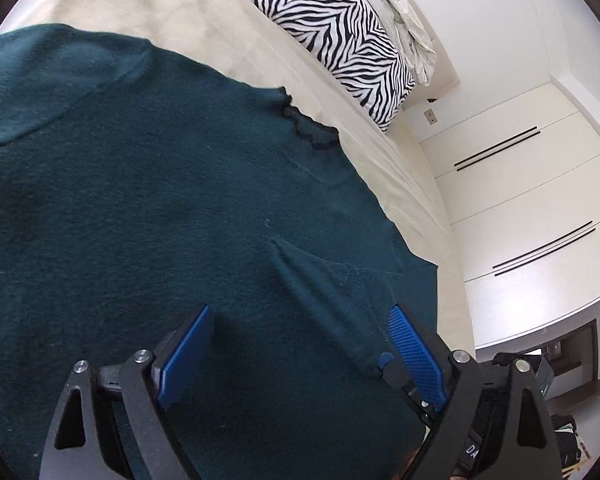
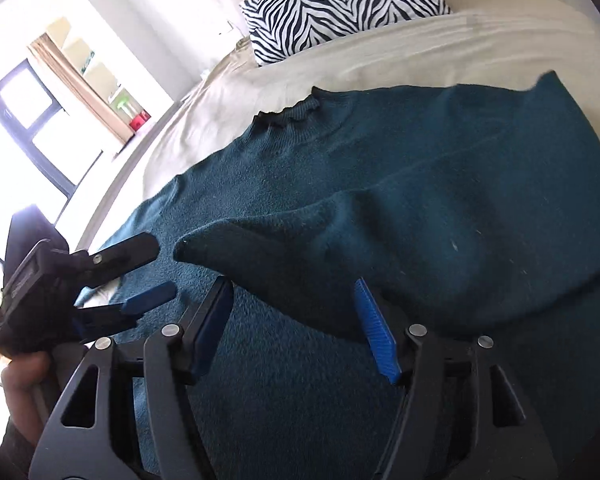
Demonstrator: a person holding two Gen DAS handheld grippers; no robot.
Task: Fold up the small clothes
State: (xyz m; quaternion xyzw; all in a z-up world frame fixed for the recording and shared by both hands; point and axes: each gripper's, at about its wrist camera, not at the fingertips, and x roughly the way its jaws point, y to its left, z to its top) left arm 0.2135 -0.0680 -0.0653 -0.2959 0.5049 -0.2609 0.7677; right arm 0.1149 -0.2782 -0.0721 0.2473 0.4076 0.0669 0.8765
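A dark teal knit sweater (image 1: 160, 208) (image 2: 420, 168) lies spread on the cream bed (image 1: 172, 4) (image 2: 380, 64), with its frilled collar (image 1: 308, 128) (image 2: 288, 114) towards the pillow. One sleeve (image 2: 284, 240) is folded across the body, its cuff pointing left. My right gripper (image 2: 292, 284) stands open just in front of that sleeve, and its blue pads do not press on the fabric. My left gripper (image 1: 302, 312) (image 2: 148, 272) hovers open over the sweater's edge, close to the left of the right one, with nothing between its fingers.
A zebra-striped pillow (image 1: 340, 40) (image 2: 340, 4) rests at the head of the bed. White wardrobe doors (image 1: 520, 200) line one side of the bed, and a window with curtains (image 2: 40, 120) is on the other. A person's hand (image 2: 20, 380) holds the left gripper.
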